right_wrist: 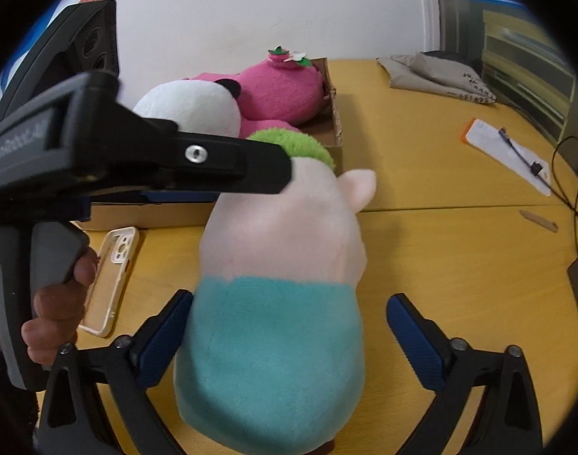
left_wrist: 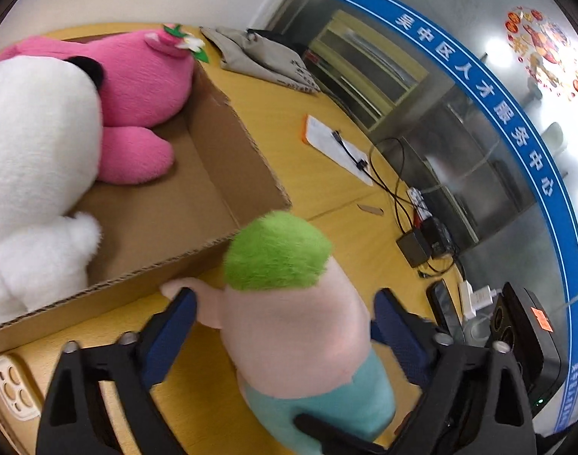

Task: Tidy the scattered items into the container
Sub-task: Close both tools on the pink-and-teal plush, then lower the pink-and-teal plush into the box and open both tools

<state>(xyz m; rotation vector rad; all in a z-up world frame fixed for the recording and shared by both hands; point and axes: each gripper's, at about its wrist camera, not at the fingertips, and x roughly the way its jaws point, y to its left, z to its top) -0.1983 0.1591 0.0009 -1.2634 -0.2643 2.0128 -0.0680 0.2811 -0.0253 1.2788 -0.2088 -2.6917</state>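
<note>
A plush toy (left_wrist: 289,326) with green hair, a pale pink body and a teal bottom stands on the yellow table just in front of the cardboard box (left_wrist: 220,174). My left gripper (left_wrist: 283,299) straddles its pink upper body, its pads close beside it without squeezing. One of its fingers (right_wrist: 251,168) lies along the toy's head in the right wrist view. My right gripper (right_wrist: 289,299) straddles the teal lower part of the toy (right_wrist: 281,242); its left pad touches, and a gap shows at the right pad. A pink plush (left_wrist: 145,79) and a white panda plush (left_wrist: 35,144) lie in the box.
A cream phone case (right_wrist: 114,273) lies left of the toy, below the box's front wall (right_wrist: 336,129). To the right are a notepad with a pen (right_wrist: 505,151), cables and a black adapter (left_wrist: 414,250), and a phone (left_wrist: 444,303). A grey cloth bag (right_wrist: 433,72) lies at the far edge.
</note>
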